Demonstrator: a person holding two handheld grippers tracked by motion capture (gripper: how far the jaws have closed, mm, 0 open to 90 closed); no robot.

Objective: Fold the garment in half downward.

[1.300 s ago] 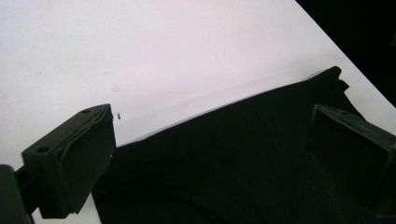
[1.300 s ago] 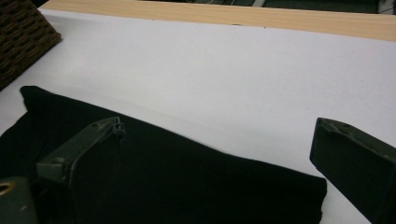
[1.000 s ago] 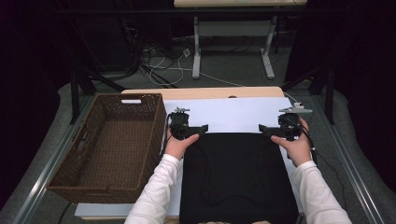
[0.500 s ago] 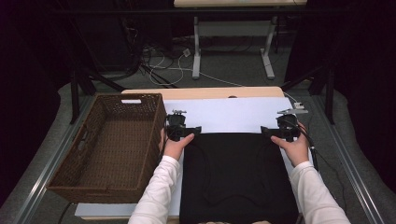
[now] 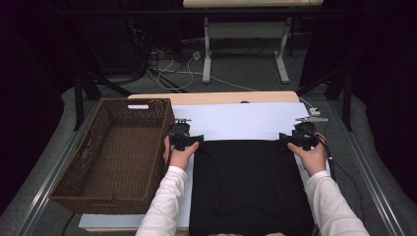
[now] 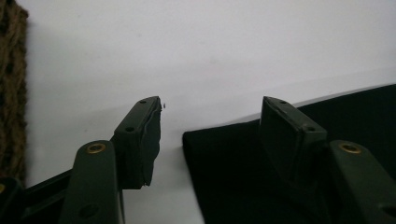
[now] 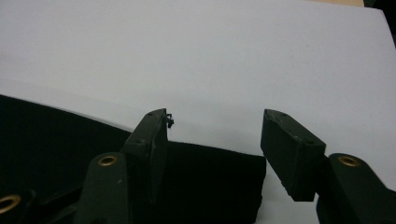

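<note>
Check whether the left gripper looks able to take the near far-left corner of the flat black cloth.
Probably yes: the left gripper straddles the black cloth corner on the white sheet, jaws just closing, pads not touching yet.

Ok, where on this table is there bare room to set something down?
The white sheet is bare beyond the black cloth, between the left gripper and right gripper. The wicker basket is empty inside. Nearer the person, the cloth covers the sheet.

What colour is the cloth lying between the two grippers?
Plain black cloth, with no pattern; the high view shows it best.
</note>
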